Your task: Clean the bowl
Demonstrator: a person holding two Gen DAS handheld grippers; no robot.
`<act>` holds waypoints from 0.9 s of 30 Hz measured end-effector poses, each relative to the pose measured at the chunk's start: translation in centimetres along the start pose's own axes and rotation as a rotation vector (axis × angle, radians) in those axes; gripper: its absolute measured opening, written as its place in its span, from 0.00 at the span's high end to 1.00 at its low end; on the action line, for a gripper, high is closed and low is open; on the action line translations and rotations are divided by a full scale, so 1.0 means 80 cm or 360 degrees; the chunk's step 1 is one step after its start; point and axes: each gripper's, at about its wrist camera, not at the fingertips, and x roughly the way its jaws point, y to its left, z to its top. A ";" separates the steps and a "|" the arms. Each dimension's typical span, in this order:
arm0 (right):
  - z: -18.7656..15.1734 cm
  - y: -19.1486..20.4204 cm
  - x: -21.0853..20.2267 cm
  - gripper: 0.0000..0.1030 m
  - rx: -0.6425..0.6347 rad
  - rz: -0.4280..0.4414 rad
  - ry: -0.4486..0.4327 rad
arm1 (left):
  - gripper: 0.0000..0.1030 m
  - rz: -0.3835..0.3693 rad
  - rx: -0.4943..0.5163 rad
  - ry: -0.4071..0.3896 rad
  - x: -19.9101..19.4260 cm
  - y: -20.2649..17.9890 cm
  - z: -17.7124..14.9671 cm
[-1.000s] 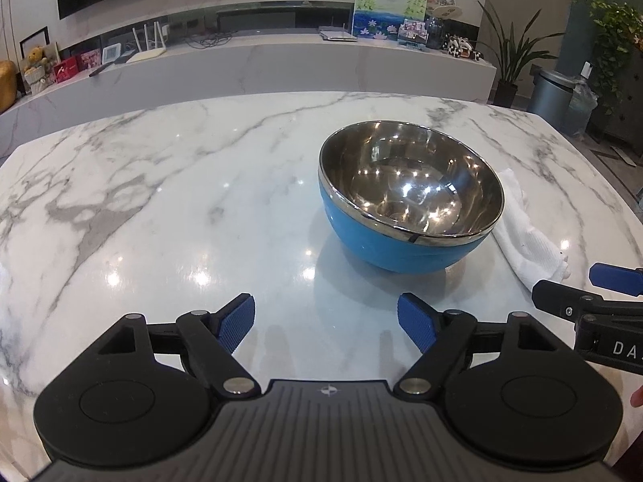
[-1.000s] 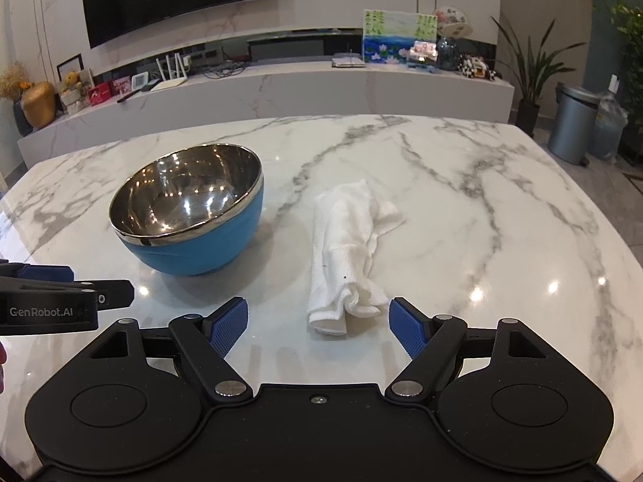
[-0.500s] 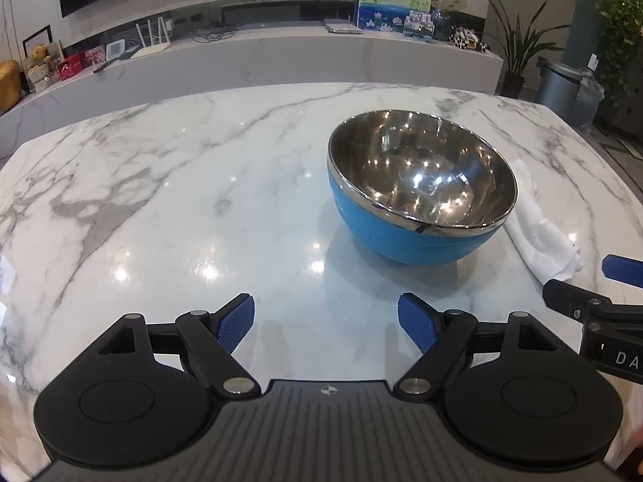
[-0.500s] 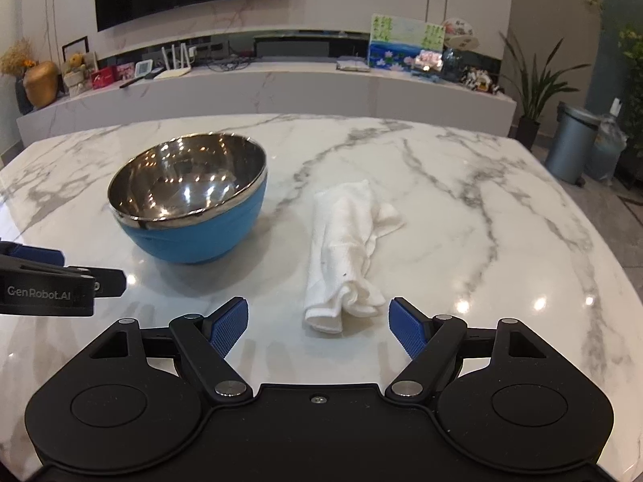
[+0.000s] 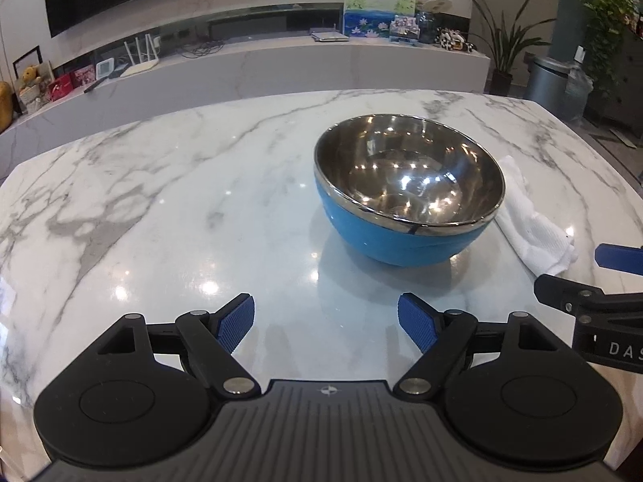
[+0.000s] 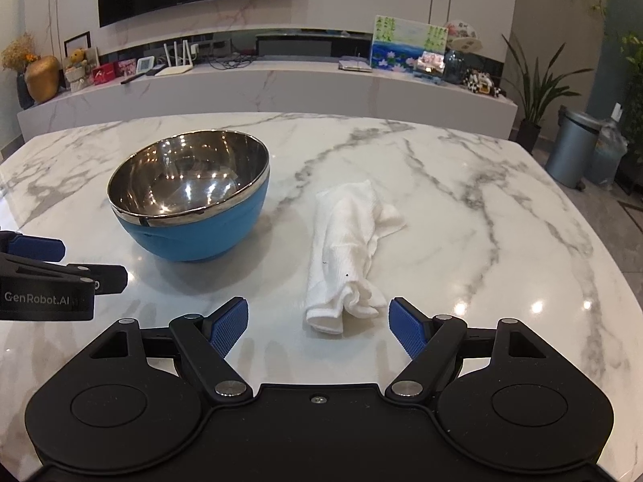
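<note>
Bowl (image 6: 189, 197) sits beside folded cloth (image 6: 347, 249) mid-table (image 6: 482, 241); left gripper (image 5: 326, 323) and right gripper (image 6: 317, 327) hover open, empty, at the near edge.

White lettering reading "GenRobot.AI" is showing on the black side of the left gripper (image 6: 60, 277) in the right wrist view. The letters "DAS" are showing, cut off by the frame edge, on the right gripper (image 5: 594, 301) in the left wrist view.

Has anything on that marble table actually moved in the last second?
No. The bowl and white cloth lie side by side untouched. Left gripper and right gripper stay open and empty; only the camera views tilted slightly.
</note>
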 end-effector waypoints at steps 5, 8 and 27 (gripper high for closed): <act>0.000 0.003 0.000 0.27 -0.0015 -0.0016 0.0004 | 0.24 -0.0016 0.0019 -0.0009 -0.002 -0.001 0.001; 0.000 0.004 0.001 0.27 -0.0018 -0.0013 0.0011 | 0.24 -0.0012 0.0006 0.0000 -0.001 0.000 0.001; 0.000 0.003 0.003 0.27 -0.0028 -0.0019 0.0026 | 0.24 -0.0007 -0.0002 0.0031 0.002 0.004 0.001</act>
